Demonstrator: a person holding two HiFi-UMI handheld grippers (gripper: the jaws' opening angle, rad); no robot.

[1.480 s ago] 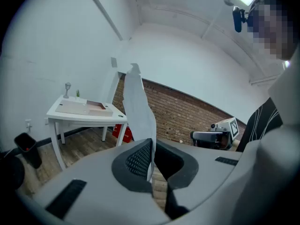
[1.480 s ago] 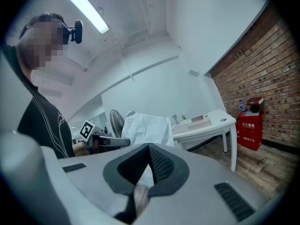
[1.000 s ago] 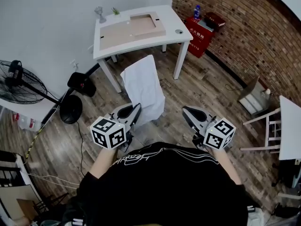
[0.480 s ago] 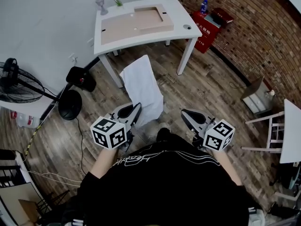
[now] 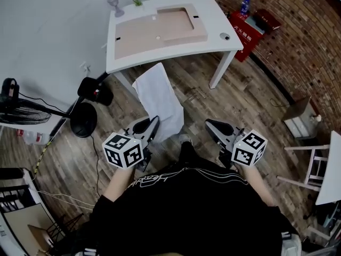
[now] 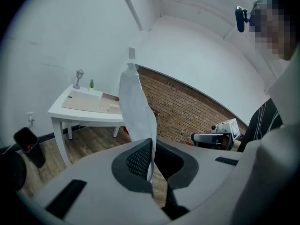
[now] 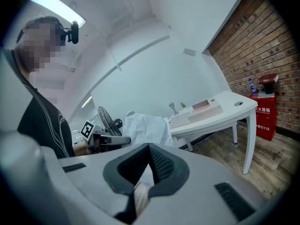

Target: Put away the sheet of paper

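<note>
White table [image 5: 226, 21] ahead, against the wall, with a tan board [image 5: 154, 30] lying on top. Brick wall [image 5: 301, 41] to the right, and a red cabinet [image 5: 254, 26] at its foot, just beside the table's right end. Left of the table on the wood floor [image 5: 250, 105]: a black round base [image 5: 84, 120] with a cable, and further left a fan [image 5: 16, 106]. A chair [image 5: 314, 161] stands well off to my right.

Sheet [image 5: 159, 96]: pinched by its near edge in my left tongs [image 5: 152, 126], jaws pressed together on it. It stands up and forward from them, slightly curled, with its far end near the table's front edge in the head view. It blocks part of the left gripper view of the table.

Right tongs [image 5: 213, 126]: jaws pressed together with nothing between them.

Pose: both tongs are held level in front of my waist, well apart, tips pointing toward the table.
</note>
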